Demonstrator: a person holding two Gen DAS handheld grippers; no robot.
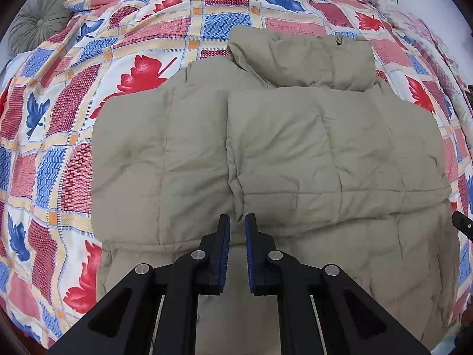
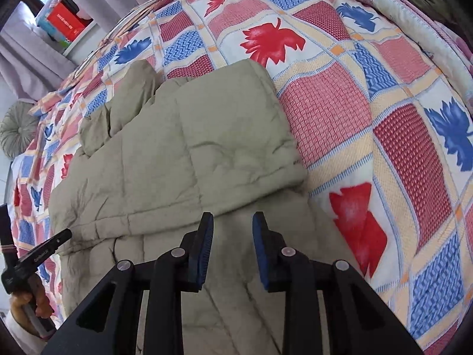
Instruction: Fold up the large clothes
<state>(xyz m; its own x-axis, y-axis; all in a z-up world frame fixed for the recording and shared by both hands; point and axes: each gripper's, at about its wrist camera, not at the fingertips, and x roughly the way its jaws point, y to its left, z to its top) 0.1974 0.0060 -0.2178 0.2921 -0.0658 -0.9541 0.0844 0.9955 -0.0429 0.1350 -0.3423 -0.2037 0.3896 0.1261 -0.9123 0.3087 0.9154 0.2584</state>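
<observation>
We see one beige quilted puffer jacket (image 1: 266,148) folded on a red-and-blue leaf-patterned bedspread (image 1: 59,148), one round grey-green pleated cushion (image 1: 38,20) beyond. Both our left gripper (image 1: 237,222) and right gripper (image 2: 232,220) hover released over it, grasping nothing.

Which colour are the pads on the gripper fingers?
Blue pads, seen best in the right wrist view.

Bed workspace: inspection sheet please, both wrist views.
Surface: patterned bedspread, leaf print, covers the bed.
Job's things: beige padded jacket, lying flat, sleeves folded over the front.
Clutter: round green cushion at the far left edge.
Grippers: left tongs open, empty, over the jacket hem; right tongs open, empty, over the jacket.
Cables: nothing seen.
Surroundings: grey curtains; red box on a ledge.
</observation>
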